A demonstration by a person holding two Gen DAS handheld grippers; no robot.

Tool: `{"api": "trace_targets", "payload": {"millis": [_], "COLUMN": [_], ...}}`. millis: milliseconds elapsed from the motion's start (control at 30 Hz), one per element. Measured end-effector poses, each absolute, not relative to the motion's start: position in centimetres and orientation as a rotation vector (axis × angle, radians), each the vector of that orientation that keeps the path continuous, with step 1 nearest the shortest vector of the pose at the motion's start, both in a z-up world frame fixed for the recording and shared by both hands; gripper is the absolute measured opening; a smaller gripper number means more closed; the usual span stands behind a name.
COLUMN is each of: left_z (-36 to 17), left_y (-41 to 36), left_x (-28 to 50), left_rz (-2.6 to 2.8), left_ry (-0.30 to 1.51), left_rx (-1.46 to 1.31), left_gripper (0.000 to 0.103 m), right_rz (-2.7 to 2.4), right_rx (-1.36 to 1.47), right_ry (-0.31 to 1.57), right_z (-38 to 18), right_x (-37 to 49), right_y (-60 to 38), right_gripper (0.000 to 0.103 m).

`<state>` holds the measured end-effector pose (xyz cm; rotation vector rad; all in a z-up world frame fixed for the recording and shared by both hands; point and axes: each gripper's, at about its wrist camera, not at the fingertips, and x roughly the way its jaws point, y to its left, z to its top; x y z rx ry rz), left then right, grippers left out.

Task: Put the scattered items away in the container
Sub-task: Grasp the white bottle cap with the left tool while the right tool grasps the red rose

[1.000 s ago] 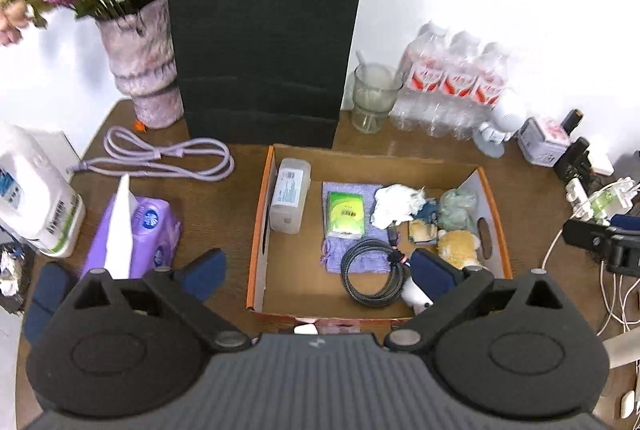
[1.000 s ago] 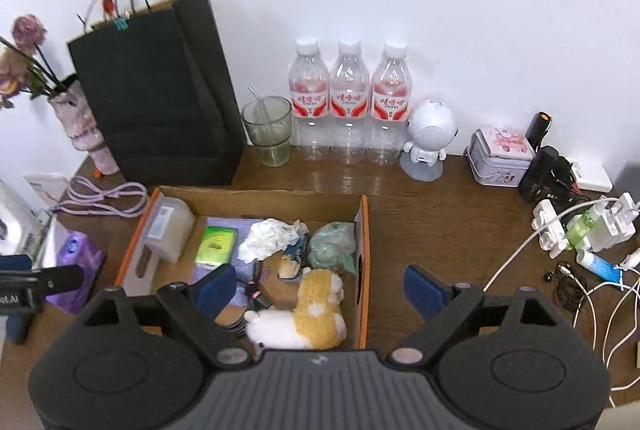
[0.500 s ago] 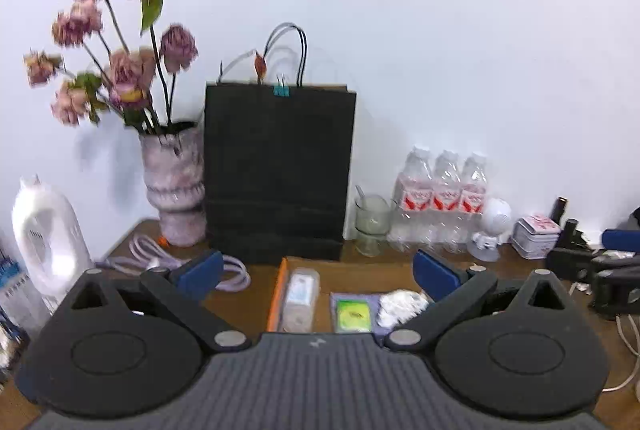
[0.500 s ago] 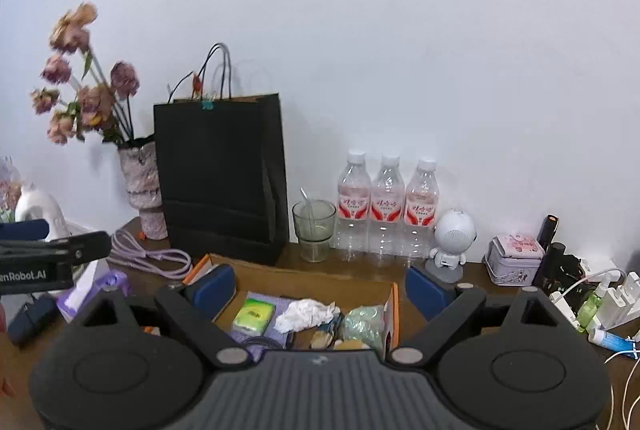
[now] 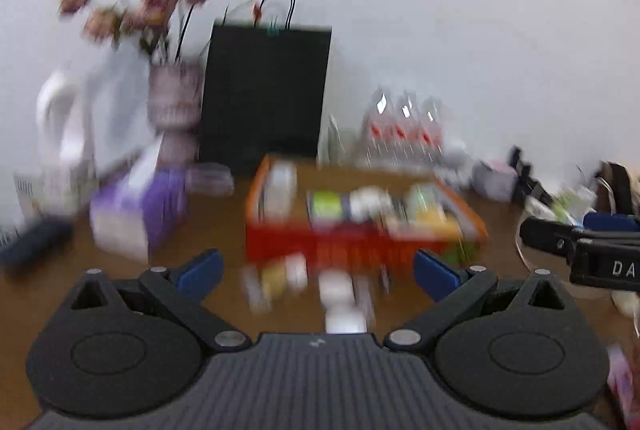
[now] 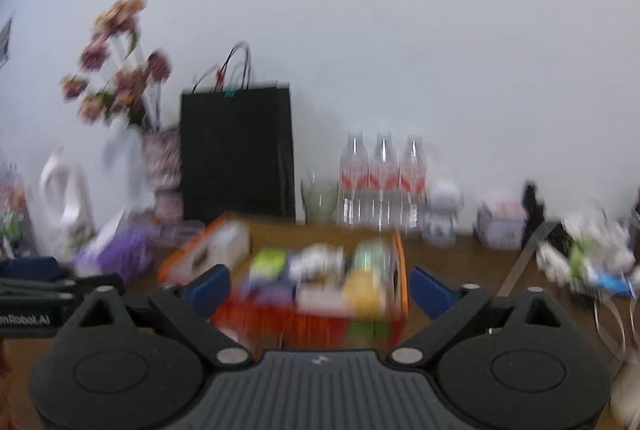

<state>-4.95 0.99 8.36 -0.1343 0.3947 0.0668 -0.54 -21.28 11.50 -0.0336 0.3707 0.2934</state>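
Left wrist, blurred orange box, jaws apart

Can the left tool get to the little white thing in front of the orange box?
Probably yes. The left tool is open with nothing in it, and the white thing lies right ahead on the table, before the orange box. The picture is blurry, though.

Pretty blurry overall, so not much is readable. The right gripper shows white letters "DA" on its black side, cut off by the frame edge. The left gripper reads "nRobot.AI", its start cut off. Bottle labels are unreadable.
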Motion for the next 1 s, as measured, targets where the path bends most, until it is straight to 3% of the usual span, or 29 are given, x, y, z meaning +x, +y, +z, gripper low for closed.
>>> {"api": "trace_targets", "payload": {"millis": [133,300,833,900,1000], "left_z": [4.3,3.5,3.3,3.4,2.9], "left_y": [0.0,0.3,-0.9,-1.0,-1.4], "left_x": [-12.0,-13.3,-5.1,-2.9,0.7], "left_rz": [0.141,0.128,0.113,0.063,0.020], "left_ry": [0.413,0.446,0.516,0.507,0.514], "left_rx": [-0.163,-0.153,-0.033,-0.034,0.006], "left_gripper": [0.103,0.103,0.103,0.102,0.086], "right_rz": [0.397,0.412,0.349,0.359,0.386], "right_rx": [-0.006,0.017,0.049,0.043,0.020], "right_ry": [0.457,0.423,0.484,0.499,0.529], "right_z": [6.1,4.0,3.1,3.1,2.9], "right_x": [-8.4,-12.3,-5.4,-3.5,-0.4], "right_y": [-22.8,-24.3,-24.8,-24.4,-23.1], "right_gripper": [0.102,0.102,0.102,0.101,0.094]}}
